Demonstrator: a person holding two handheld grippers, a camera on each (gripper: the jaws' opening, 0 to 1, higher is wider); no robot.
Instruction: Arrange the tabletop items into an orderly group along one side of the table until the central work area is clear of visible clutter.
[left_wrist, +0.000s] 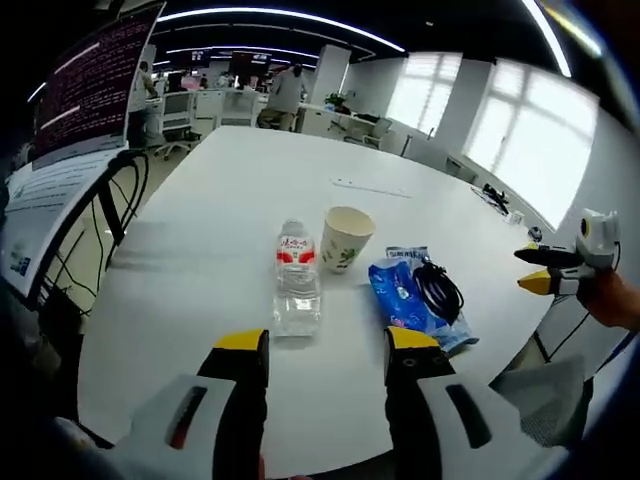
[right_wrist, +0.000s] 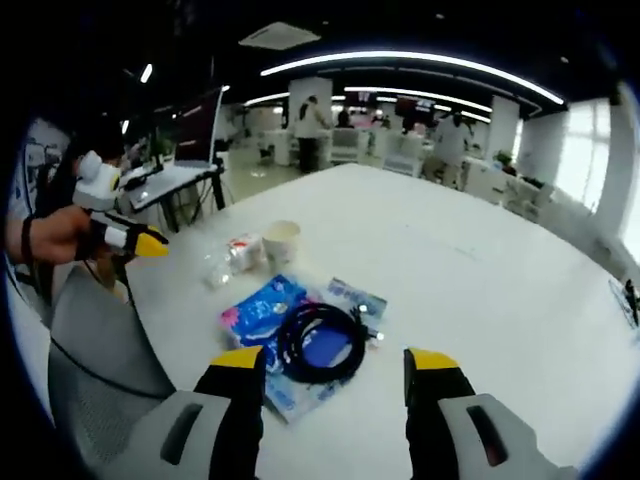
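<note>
Left gripper view: bottle (left_wrist: 297, 283), cup (left_wrist: 347, 238), blue packet (left_wrist: 418, 303) apparently already grouped at twelve o'clock; both grippers' jaws spread, empty.

Bottle (left_wrist: 297, 283), paper cup (left_wrist: 346, 238), cable-topped blue packet (left_wrist: 410, 295); seemingly near table edge.

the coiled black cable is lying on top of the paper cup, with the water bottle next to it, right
Not quite. The coiled black cable lies on the blue packet, not the paper cup, as the right gripper view shows. The water bottle does stand beside the cup.
</note>
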